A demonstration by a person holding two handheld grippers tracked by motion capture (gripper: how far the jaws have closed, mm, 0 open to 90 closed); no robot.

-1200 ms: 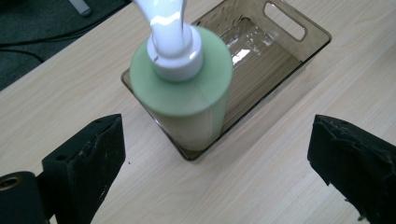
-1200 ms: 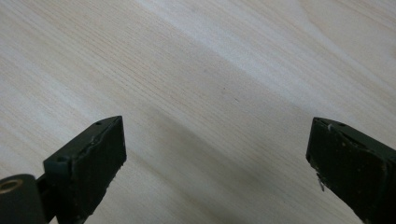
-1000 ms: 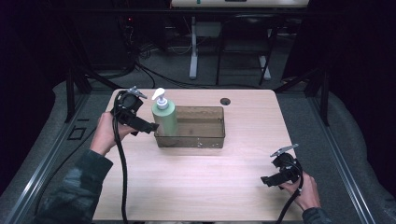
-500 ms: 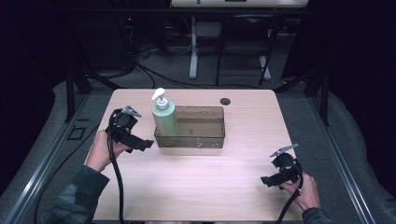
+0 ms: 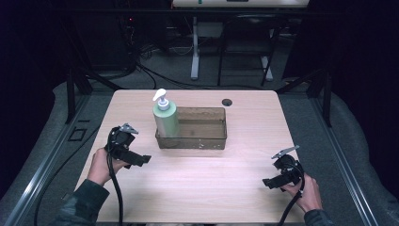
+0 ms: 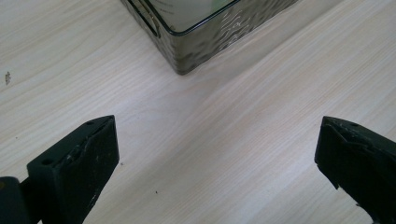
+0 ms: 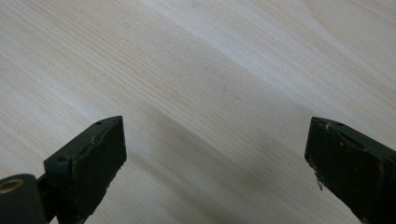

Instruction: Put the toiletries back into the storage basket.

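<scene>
Both my tongs gape empty over the table [image 5: 197,188].

My left gripper [image 5: 141,160] hangs just beside the tinted tray [image 5: 193,141], where the green pump bottle [image 5: 165,117] stands upright at its left end; my right gripper [image 5: 269,182] is well apart.

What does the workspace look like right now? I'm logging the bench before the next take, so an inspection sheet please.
Surface: wooden table, bare around the tray; dark round hole near the far edge.
Job's things: green pump bottle upright in the left end of the clear tray.
Clutter: nothing seen.
Grippers: left claw open, holding nothing; right claw open, holding nothing.
Cables: black cable trails from the left claw.
Surroundings: dark floor, table legs beyond.
</scene>
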